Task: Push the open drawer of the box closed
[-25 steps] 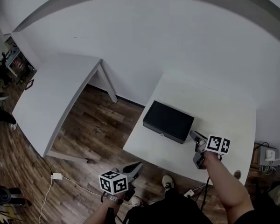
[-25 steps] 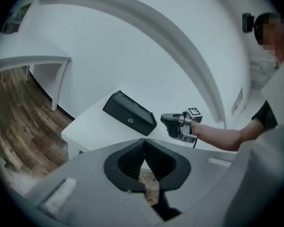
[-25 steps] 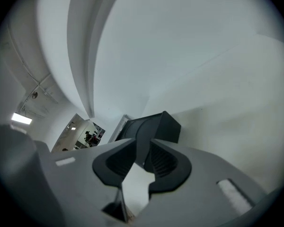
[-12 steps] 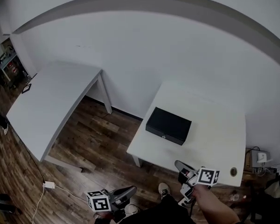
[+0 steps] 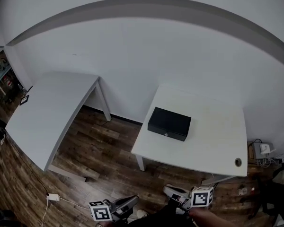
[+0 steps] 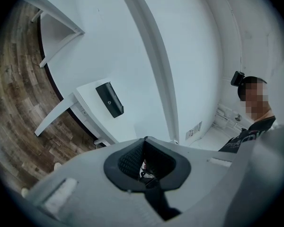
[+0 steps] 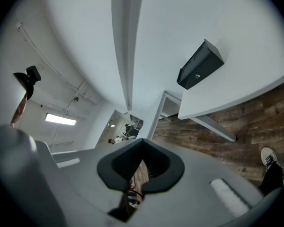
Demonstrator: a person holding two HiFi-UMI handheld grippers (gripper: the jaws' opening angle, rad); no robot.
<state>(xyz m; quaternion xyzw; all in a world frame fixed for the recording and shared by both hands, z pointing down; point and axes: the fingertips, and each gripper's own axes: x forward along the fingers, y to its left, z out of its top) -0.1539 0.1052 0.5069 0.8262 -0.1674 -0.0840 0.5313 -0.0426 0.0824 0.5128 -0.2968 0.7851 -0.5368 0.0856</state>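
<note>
The change is a retreat. A second ago the right gripper [image 5: 167, 189] reaches over the near edge of the white table [image 5: 213, 143], near the front of the black box [image 5: 169, 122]. Now it hangs at the bottom of the head view, off the table and over the wooden floor [image 5: 99, 145], well apart from the box. The left gripper [image 5: 130, 201] sits low beside it, to the left, also clear of the table. The table and box sit farther off than a second ago, so the person seems to have stepped back.

Both tools are closed and empty: each gripper view shows the dark pads pressed together with nothing between them.

The box rests on the far left part of the table, in the same spot as before. Its near face looks flush, with only a small fitting on it and no drawer front standing out. The right gripper view shows the same unbroken face. Judging by that, the drawer is already pushed in and the task looks finished, with the grippers simply pulled away. A second white table [image 5: 47, 108] stands to the left, untouched.
</note>
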